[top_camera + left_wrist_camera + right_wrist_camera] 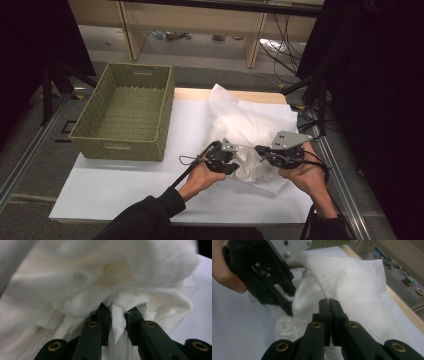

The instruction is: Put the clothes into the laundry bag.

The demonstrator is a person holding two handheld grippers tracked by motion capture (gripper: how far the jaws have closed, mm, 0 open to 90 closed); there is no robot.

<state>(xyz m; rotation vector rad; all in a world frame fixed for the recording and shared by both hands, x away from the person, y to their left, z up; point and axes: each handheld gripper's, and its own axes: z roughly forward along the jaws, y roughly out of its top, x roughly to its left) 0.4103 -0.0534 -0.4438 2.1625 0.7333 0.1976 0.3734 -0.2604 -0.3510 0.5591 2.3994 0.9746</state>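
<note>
Nearest the person, two forearms coming in from below, a dark sleeve (145,217) on the left one. Left gripper (223,161) at the near edge of the white bag (247,132); jaws drawn close with a twisted bunch of the bag (117,315) pinched between them, cloth squeezed into a narrow rope in the gap. Right gripper (267,156) just beside it, jaws pressed flat together on a thin fold of the bag's meshed edge (329,293), which runs out from between the tips; left gripper (287,307) close by in that view, nose buried in the cloth.

Bag itself crumpled in a loose heap on the white sheet (110,185), right of centre, long axis running roughly from the grippers away toward the far table edge, a peak standing up at the far end. No print, label or writing readable on it.

Farther left, well apart from the bag, a woven basket (90,137), long side running away from the person, partly overhanging the sheet's left edge. Beyond the table, wooden shelving (195,25) and loose cables (280,47) on the floor.
</note>
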